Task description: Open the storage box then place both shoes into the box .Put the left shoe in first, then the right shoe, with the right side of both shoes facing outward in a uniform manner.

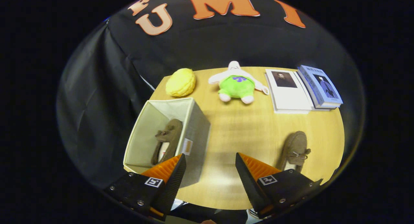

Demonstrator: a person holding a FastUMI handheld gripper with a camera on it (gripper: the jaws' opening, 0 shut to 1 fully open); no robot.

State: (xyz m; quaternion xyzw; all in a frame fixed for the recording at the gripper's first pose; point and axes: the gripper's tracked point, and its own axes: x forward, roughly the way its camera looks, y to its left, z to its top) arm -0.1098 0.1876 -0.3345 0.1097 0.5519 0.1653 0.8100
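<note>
Right now my gripper [210, 159] hangs above the wooden table [245, 130] with its fingers spread wide and nothing between them but bare tabletop. At about ten o'clock from the fingers sits the storage box [197, 127], open at the top, and one brown shoe [168, 140] already lies inside it, resting along the box's near wall with its lace bow showing. The second shoe [296, 149] lies on the table at about two o'clock, just beyond my right finger, well apart from the box. Farther off, at twelve o'clock, a green and white plush toy [237, 83] lies on its back; a yellow round cushion [181, 82] is at eleven o'clock behind the box, and two books [302, 88] lie side by side at one o'clock.
</note>
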